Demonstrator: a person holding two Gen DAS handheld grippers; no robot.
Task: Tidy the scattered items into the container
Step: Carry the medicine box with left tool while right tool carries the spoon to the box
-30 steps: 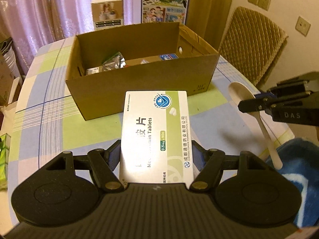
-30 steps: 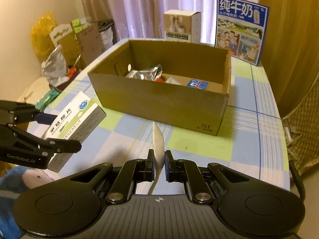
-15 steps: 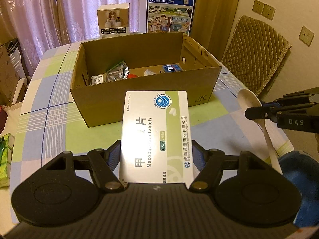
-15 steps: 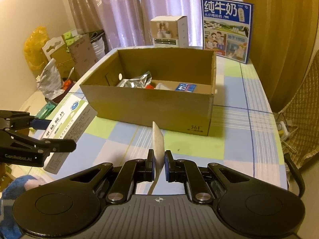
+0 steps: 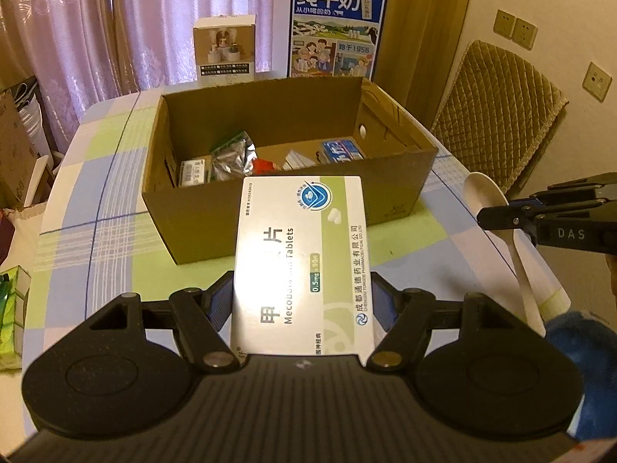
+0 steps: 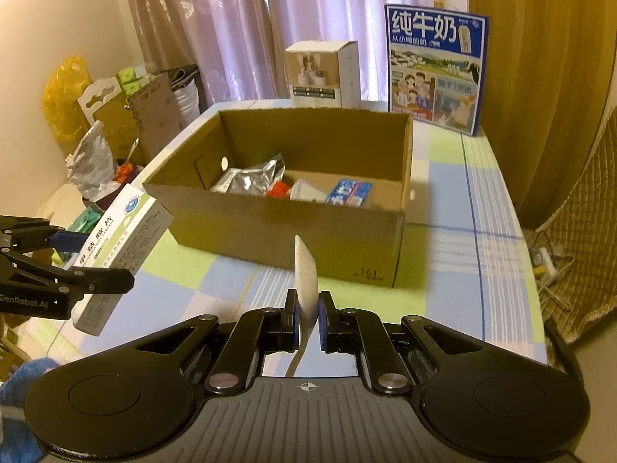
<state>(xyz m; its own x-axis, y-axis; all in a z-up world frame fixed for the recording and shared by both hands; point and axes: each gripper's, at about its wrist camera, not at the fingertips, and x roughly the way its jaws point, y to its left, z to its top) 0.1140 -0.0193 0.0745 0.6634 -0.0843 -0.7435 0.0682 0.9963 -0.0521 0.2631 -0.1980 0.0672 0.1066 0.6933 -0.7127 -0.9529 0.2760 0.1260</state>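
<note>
- The left gripper [image 5: 302,305] grips a white-and-green tablet box [image 5: 302,266] by its long sides, printed face up, the box jutting forward past the fingertips, off the table.
- The right gripper [image 6: 307,318] is clenched on a white plastic spoon [image 6: 305,270], held edge-on, bowl ahead of the jaws and handle trailing back under them.
- Ahead of both pairs of jaws stands an open cardboard box [image 5: 270,212]; inside lie a silver foil pouch [image 5: 231,156], a blue-and-white carton [image 5: 341,150], a small red item and a grey packet.
- The left wrist view shows the spoon's full shape [image 5: 501,239], bowl up, to the right of its jaws; the right wrist view shows only its thin edge, but shows the tablet box's side [image 6: 119,258] to the left of its jaws.
- The table [image 5: 88,212] wears a checked cloth of green, blue and white.
- Beyond the cardboard box stand a small product carton [image 5: 224,52] and a blue milk carton [image 5: 335,31], before pink curtains; a quilted chair [image 5: 497,112] is off to the right.
</note>
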